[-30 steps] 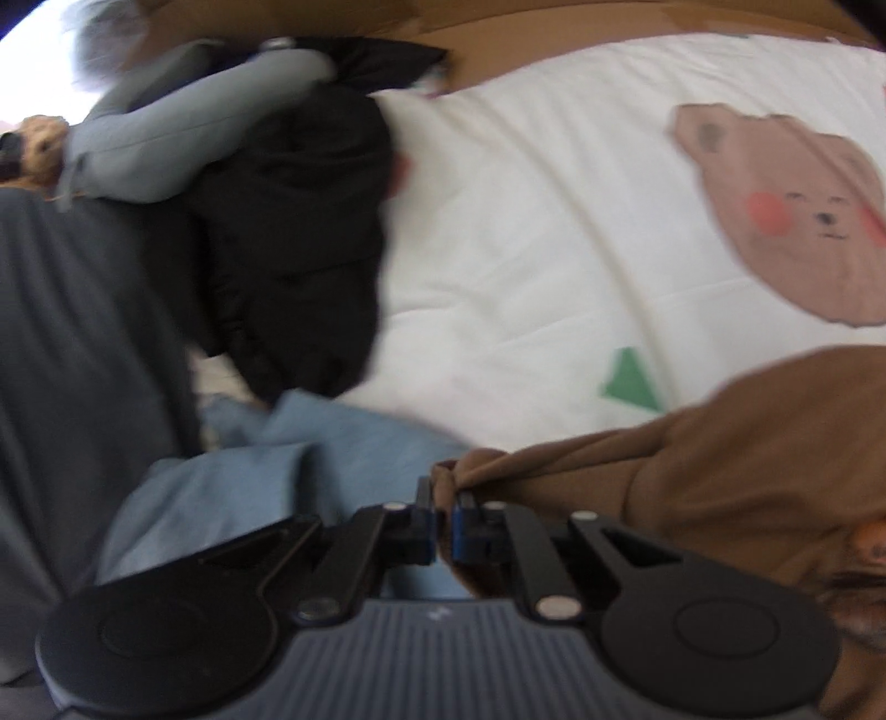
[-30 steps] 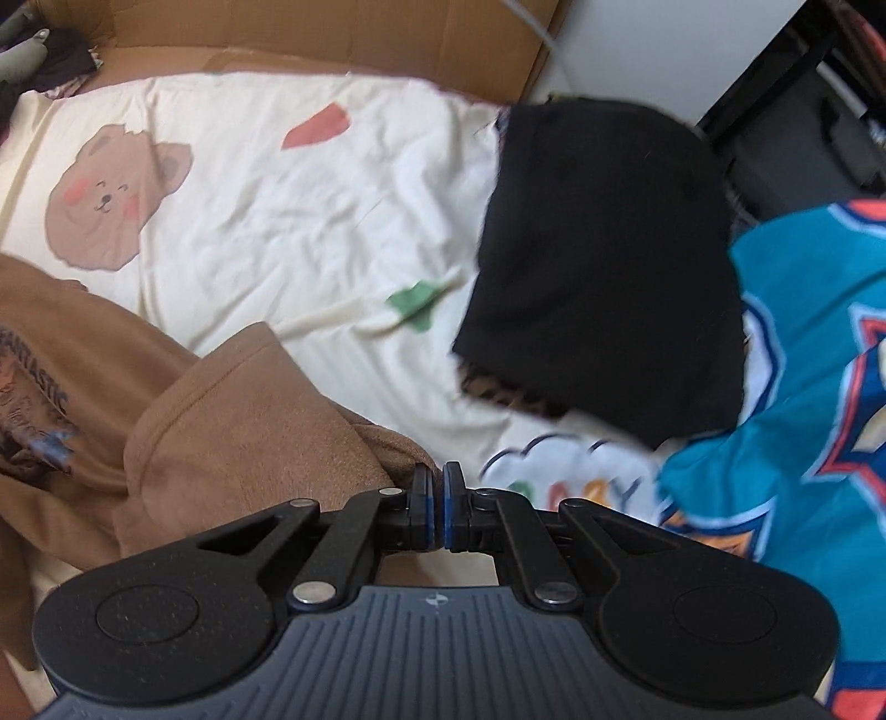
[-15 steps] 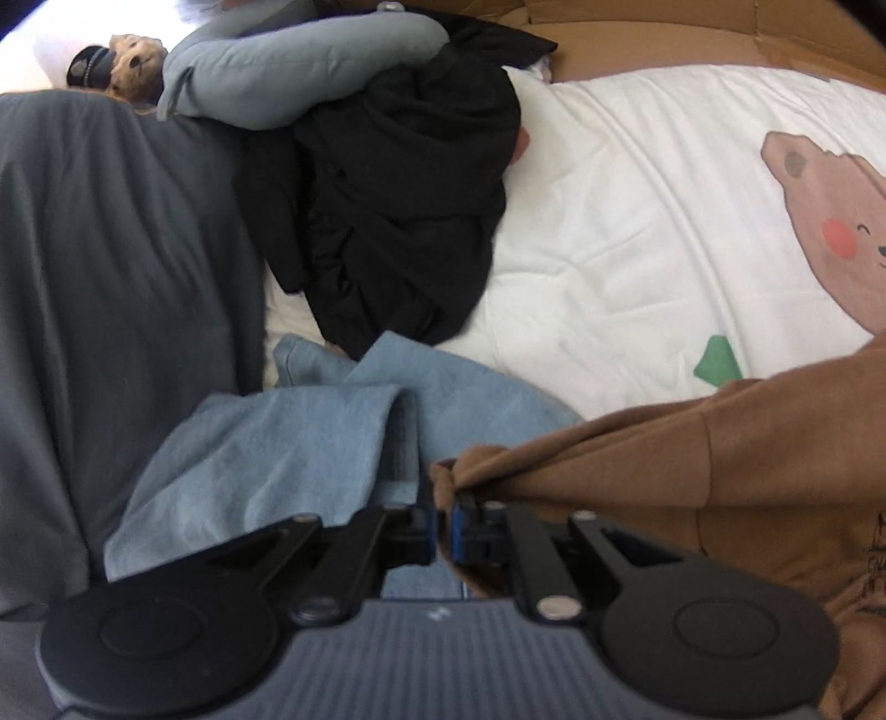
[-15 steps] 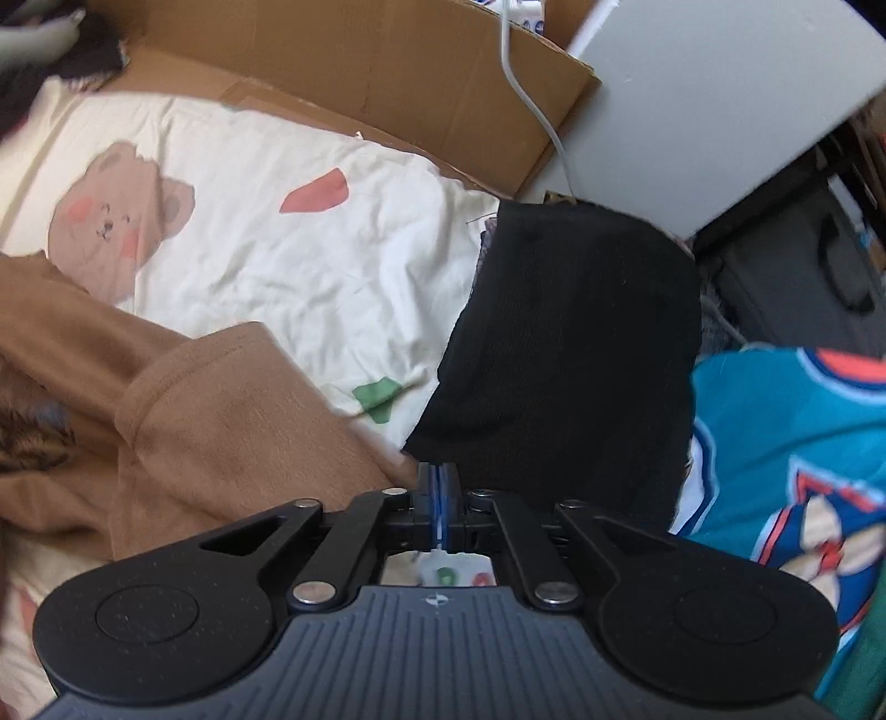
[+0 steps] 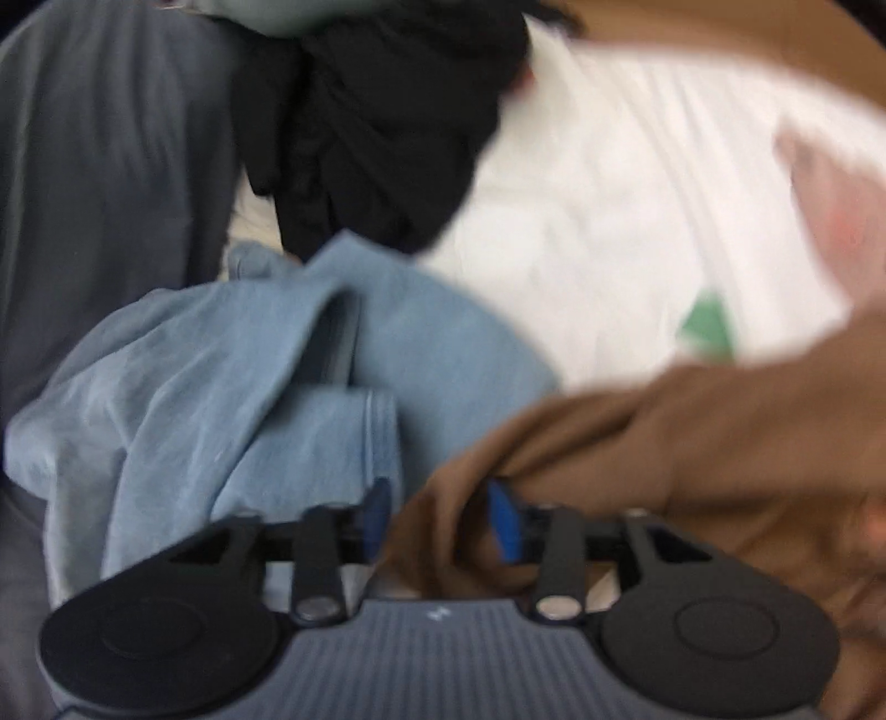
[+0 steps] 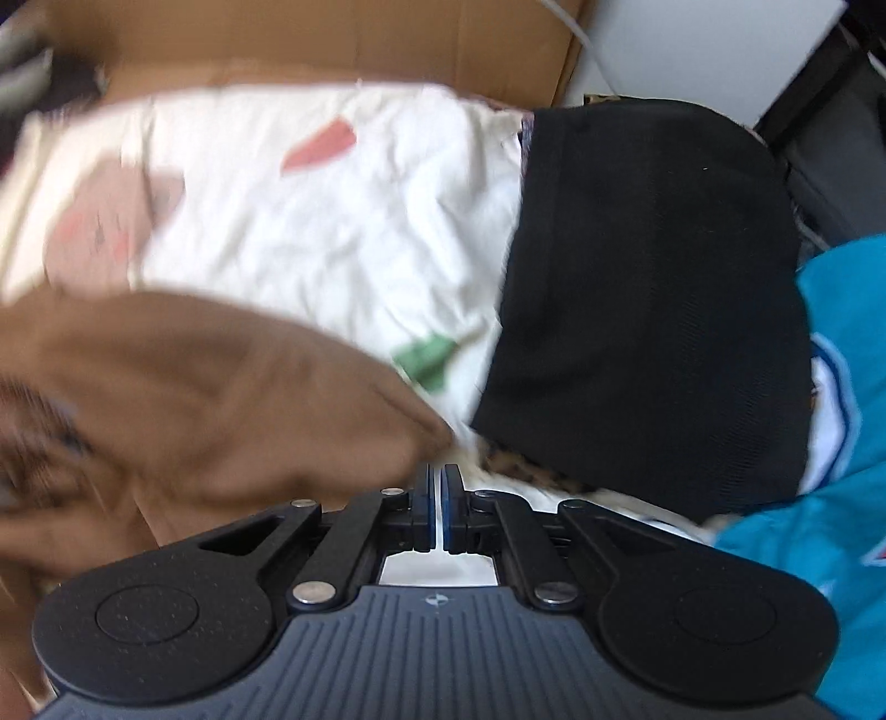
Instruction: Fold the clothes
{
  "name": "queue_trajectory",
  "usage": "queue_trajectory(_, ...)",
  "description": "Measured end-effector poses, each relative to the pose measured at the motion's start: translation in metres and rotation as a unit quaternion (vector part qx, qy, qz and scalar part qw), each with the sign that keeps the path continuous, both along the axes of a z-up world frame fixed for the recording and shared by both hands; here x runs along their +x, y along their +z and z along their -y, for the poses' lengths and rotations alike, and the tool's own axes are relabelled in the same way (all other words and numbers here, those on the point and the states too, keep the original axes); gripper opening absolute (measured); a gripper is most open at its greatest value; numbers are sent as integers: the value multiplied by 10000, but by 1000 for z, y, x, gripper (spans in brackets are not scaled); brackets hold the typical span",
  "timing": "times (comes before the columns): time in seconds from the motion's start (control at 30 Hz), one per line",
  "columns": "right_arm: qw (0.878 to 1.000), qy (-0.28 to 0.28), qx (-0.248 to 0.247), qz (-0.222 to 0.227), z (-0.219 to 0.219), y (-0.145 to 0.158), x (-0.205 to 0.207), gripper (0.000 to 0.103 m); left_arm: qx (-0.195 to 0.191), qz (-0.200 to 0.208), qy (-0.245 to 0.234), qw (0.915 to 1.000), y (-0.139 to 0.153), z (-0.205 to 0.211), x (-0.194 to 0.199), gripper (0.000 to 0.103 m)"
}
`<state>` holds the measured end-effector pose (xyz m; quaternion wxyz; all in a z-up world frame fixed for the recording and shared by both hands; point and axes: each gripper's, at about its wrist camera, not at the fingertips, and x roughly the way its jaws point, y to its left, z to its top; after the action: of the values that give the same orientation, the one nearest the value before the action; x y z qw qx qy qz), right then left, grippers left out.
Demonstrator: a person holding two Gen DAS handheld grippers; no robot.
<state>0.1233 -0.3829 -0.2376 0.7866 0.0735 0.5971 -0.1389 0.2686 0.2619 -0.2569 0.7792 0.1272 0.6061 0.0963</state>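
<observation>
Two grippers: both are in view, each seen from its own wrist camera, and both pictures are blurred.
Left gripper [image 5: 440, 512]: its blue pads stand apart, with a fold of the brown garment [image 5: 692, 443] lying between them; the blur does not let me tell if the pads touch the cloth.
Right gripper [image 6: 437, 512]: its fingers are almost together, only a thin slit between the pads, and nothing is seen in the slit.
Brown garment: in the left view it runs from the pads toward the right edge of the bed; in the right view it [image 6: 194, 399] lies at the left, its tip just beside the right gripper's fingers.
Bed sheet [image 5: 609, 221]: white with a bear print and a small green shape; it carries all the clothes.
Light blue garment [image 5: 249, 387]: crumpled, near the left edge of the bed, just beside the left gripper.
Black garment [image 5: 376, 122]: heaped behind the blue one.
Folded black cloth [image 6: 648, 288]: lies flat at the right side of the sheet.
Teal garment [image 6: 841, 432]: at the right edge, touching the folded black cloth.
Cardboard [image 6: 332, 39]: stands behind the far edge of the bed.
</observation>
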Motion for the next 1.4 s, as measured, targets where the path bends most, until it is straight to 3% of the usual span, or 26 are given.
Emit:
queue_trajectory(0.1, 9987, -118, 181, 455, -3, -2, 8, 6, -264, 374, 0, 9990, 8, 8, 7, 47)
queue_trajectory(0.2, 9952, -234, 411, 851, -11, -11, 15, 20, -477, 609, -85, 9970, 7, 24, 10, 48)
queue_trajectory(0.23, 9941, -216, 466, 952, -14, -14, 18, 29, -567, 677, -93, 9960, 6, 29, 11, 48)
queue_trajectory(0.47, 9844, -395, 386, 1670, -16, -36, 39, 30, -1049, 1127, -166, 9879, -11, 60, 15, 48)
queue_trajectory(0.57, 9885, -291, 60, 1480, -15, -55, 59, 30, -1114, 1166, -298, 9865, -21, 72, 11, 48)
queue_trajectory(0.77, 9898, -463, 267, 1318, -2, -86, 84, 31, -998, 1158, -624, 9863, -35, 84, 2, 47)
queue_trajectory(1.0, 9907, -14, 121, 1353, -19, -101, 53, 37, -1065, 1033, -1096, 9828, -44, 94, -3, 47)
queue_trajectory(1.13, 9875, 56, 48, 1572, -29, -103, 33, 42, -1413, 908, -1080, 9799, -57, 100, -20, 46)
queue_trajectory(1.4, 9867, 142, 70, 1619, -32, -104, 4, 59, -1622, 756, -1058, 9782, -69, 97, -40, 45)
